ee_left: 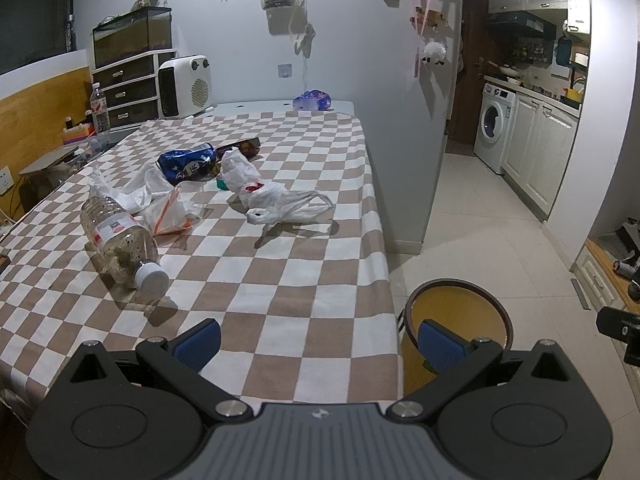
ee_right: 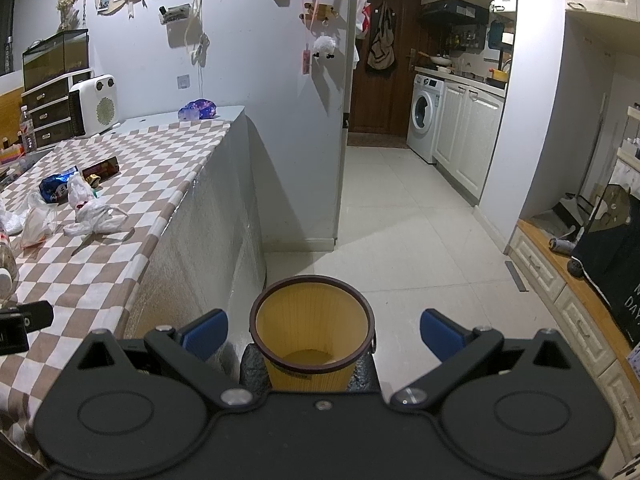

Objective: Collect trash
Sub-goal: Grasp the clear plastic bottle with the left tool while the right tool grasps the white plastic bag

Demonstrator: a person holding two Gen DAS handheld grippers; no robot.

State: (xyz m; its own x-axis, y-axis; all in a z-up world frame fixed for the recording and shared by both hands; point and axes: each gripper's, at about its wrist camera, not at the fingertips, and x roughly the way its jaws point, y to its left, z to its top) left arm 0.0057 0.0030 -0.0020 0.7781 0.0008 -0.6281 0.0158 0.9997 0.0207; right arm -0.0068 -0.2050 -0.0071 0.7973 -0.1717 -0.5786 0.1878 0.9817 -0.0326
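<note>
The tablecloth (ee_left: 280, 264) is looking like soft, matt cloth with brown and white squares. The bottle (ee_left: 120, 244) is showing clear, shiny plastic with a paper label. The white bags (ee_left: 264, 196) are looking thin, crinkly and glossy. The blue packet (ee_left: 188, 162) is shining like foil. The yellow bin (ee_right: 312, 336) is looking like ribbed plastic. The floor tiles (ee_right: 400, 232) are looking smooth.
</note>
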